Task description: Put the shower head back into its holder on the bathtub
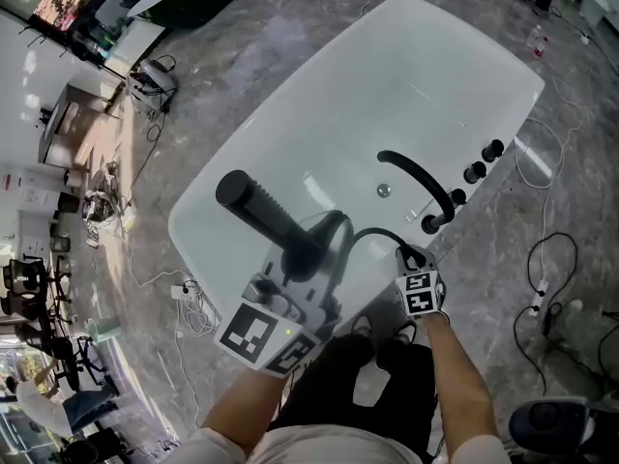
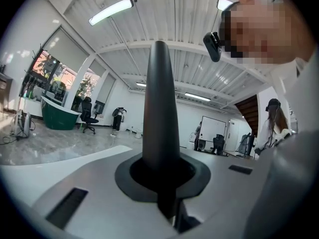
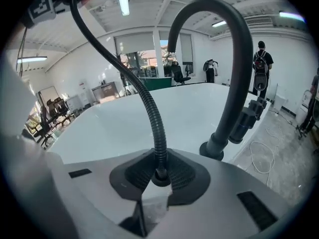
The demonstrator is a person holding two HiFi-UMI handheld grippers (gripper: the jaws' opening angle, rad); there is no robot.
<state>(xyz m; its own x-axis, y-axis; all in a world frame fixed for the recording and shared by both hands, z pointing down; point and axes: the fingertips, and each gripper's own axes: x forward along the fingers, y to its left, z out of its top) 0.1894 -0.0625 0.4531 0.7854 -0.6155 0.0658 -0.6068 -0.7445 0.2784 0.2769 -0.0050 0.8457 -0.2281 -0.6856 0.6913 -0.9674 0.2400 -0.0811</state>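
The black shower head [image 1: 263, 213] is up over the near end of the white bathtub [image 1: 387, 66], tilted, its round end toward the tub's left rim. It is not seated in any fitting on the rim. The left gripper [image 1: 298, 261] has its jaws clamped on the tapered handle [image 2: 159, 108], which stands straight up out of the pads in the left gripper view. From the handle, the black corrugated hose [image 1: 372, 232] arcs over to the near right rim, where the right gripper [image 1: 414, 259] holds it: its ribbed pads are closed narrowly on the hose [image 3: 151, 108] close to the hose's lower end. Just beyond that gripper, the black arched faucet spout [image 1: 418, 174] rises from the rim, with round black knobs [image 1: 475, 172] farther along the same edge. A metal drain [image 1: 384, 190] sits in the tub floor. Cables [image 1: 542, 259] lie on the grey marble floor [image 1: 242, 56] to the right.
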